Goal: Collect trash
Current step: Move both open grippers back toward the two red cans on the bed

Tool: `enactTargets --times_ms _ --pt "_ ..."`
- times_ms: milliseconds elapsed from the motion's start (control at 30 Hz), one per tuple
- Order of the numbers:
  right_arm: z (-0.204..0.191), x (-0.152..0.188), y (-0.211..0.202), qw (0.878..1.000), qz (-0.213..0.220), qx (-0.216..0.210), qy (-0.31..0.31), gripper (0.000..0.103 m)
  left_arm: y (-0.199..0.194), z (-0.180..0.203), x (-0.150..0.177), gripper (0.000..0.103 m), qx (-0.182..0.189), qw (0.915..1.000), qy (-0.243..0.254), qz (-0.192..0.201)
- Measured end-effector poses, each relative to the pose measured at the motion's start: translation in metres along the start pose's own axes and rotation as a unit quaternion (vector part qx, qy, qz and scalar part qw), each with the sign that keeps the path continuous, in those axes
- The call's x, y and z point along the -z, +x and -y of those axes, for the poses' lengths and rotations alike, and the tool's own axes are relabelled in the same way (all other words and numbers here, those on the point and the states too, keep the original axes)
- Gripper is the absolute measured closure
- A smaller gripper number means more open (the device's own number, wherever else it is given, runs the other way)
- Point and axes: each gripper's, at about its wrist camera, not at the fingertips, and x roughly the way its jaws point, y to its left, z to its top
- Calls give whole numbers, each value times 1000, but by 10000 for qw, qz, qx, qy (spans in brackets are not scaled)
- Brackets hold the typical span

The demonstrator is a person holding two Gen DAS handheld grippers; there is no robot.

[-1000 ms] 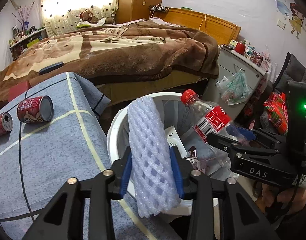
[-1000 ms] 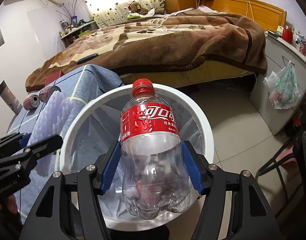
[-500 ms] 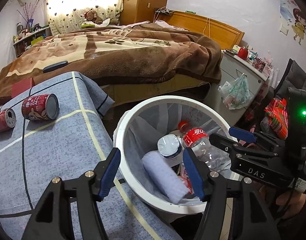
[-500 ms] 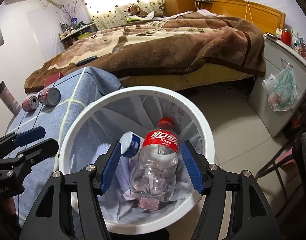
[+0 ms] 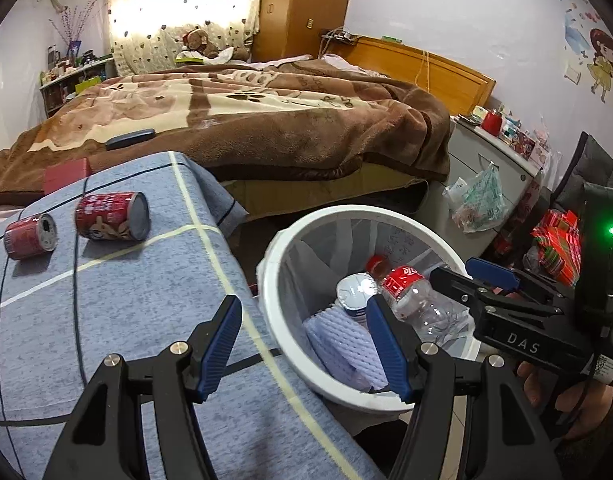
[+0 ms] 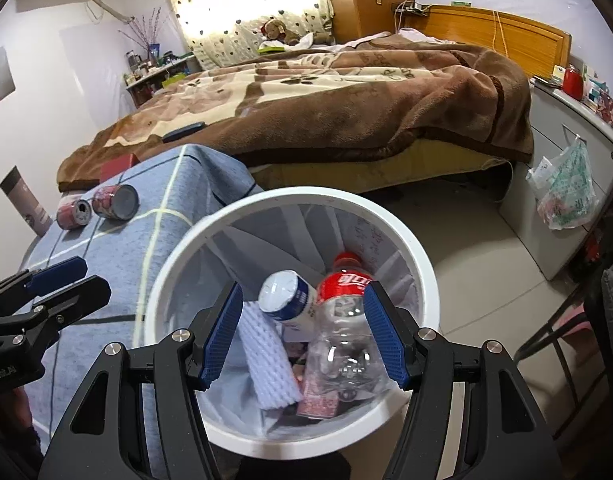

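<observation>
A white trash bin (image 5: 290, 344) (image 6: 418, 264) stands on the floor beside the blue-clothed table (image 5: 138, 320). Inside lie a white foam net sleeve (image 5: 342, 344) (image 6: 266, 356), a clear cola bottle with a red label (image 5: 422, 300) (image 6: 342, 328) and a white-capped bottle (image 5: 356, 292) (image 6: 286, 292). Two red cans (image 5: 110, 216) (image 5: 30, 236) lie on their sides on the table, also in the right wrist view (image 6: 116, 202) (image 6: 73, 214). My left gripper (image 5: 306, 344) is open and empty at the bin's near rim. My right gripper (image 6: 302, 336) is open and empty above the bin.
A bed with a brown blanket (image 5: 266, 128) lies behind the table and bin. A grey cabinet with a hanging plastic bag (image 5: 478, 200) stands at the right. A red box (image 5: 66, 174) sits at the table's far edge. A chair (image 6: 566, 320) is at the right.
Both grippers opened. The foam sleeve and the cola bottle dropped from them into the bin, where they have settled. The left gripper has drawn back a little over the table edge.
</observation>
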Motion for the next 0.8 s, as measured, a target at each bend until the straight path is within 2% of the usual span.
enactTargets --times_ms 333,800 --pt "-28 -5 -4 9993 190 -234 -210 39 -24 -36 4 36 -268 9992 -213 221" --pt "-82 -15 7 9954 236 -656 -663 39 -55 -119 10 36 -866 9921 -792 436"
